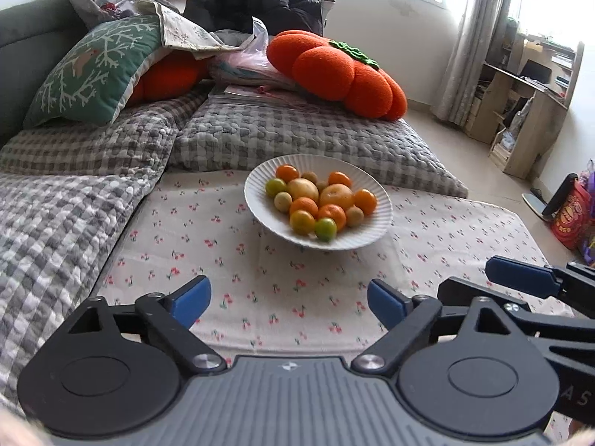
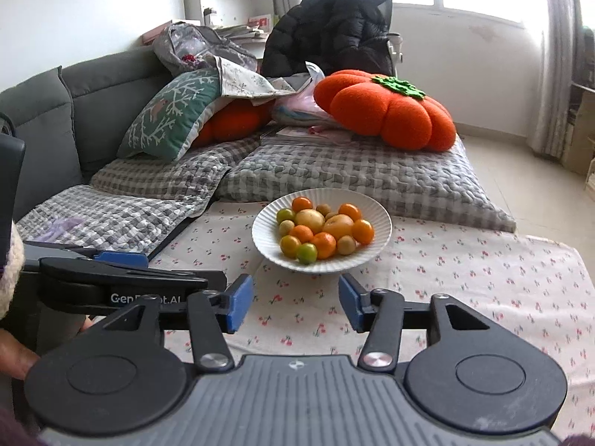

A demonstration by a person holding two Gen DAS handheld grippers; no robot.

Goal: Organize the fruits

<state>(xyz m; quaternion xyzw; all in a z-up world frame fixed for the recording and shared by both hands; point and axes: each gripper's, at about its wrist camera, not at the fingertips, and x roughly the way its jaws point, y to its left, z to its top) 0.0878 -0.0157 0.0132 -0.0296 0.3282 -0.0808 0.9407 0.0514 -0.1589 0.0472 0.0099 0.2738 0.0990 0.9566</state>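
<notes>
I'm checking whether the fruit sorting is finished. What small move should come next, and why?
Probably ease both grippers back and stop. All visible fruit already sits in the white plate, none on the cherry-print cloth, and the left gripper and right gripper both stand open and empty, short of the plate.

Two wrist views side by side, angled downward, near, sharing the fruit plate (image 1: 260,180) ahead.
</notes>
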